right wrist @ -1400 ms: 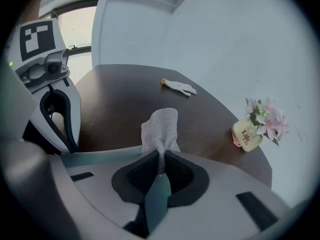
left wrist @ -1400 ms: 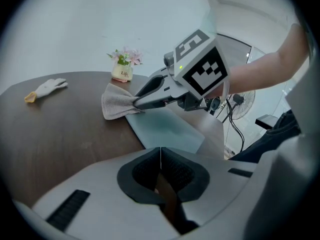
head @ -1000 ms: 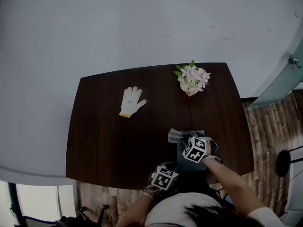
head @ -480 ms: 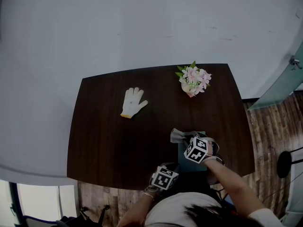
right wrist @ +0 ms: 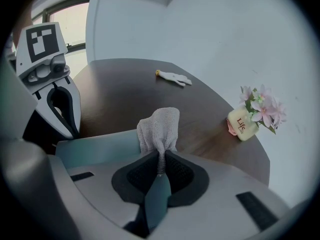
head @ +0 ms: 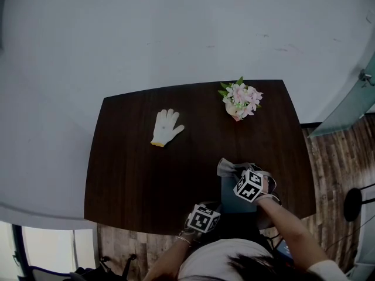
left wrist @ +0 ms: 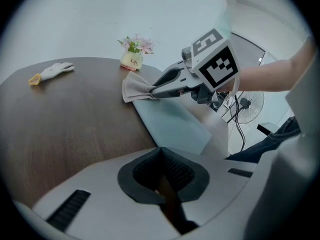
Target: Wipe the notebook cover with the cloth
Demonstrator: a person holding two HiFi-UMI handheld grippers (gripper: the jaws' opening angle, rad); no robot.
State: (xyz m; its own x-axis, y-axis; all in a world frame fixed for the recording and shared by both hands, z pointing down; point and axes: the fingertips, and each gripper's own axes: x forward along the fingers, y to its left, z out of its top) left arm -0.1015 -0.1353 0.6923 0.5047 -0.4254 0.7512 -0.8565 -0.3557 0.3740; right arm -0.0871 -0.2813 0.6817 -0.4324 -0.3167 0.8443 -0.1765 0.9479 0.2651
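Observation:
A teal notebook (head: 233, 196) lies at the table's near right edge; its cover also shows in the left gripper view (left wrist: 170, 119) and in the right gripper view (right wrist: 95, 146). My right gripper (head: 235, 172) is shut on a grey cloth (head: 226, 167), which bunches up from the jaws (right wrist: 160, 129) and rests at the notebook's far corner (left wrist: 135, 88). The right gripper (left wrist: 156, 91) reaches in low over the cover. My left gripper (head: 206, 211) hovers at the table's front edge, left of the notebook, its jaws (left wrist: 161, 154) shut with nothing between them.
A white work glove (head: 166, 127) lies on the dark wooden table (head: 129, 174) at the far left. A small pot of pink flowers (head: 240, 100) stands at the far right. Wood floor, cables and a fan base (head: 350, 202) lie to the right.
My right gripper has slid a little to the right with the cloth along the notebook's far end. The left gripper has stayed where it was.

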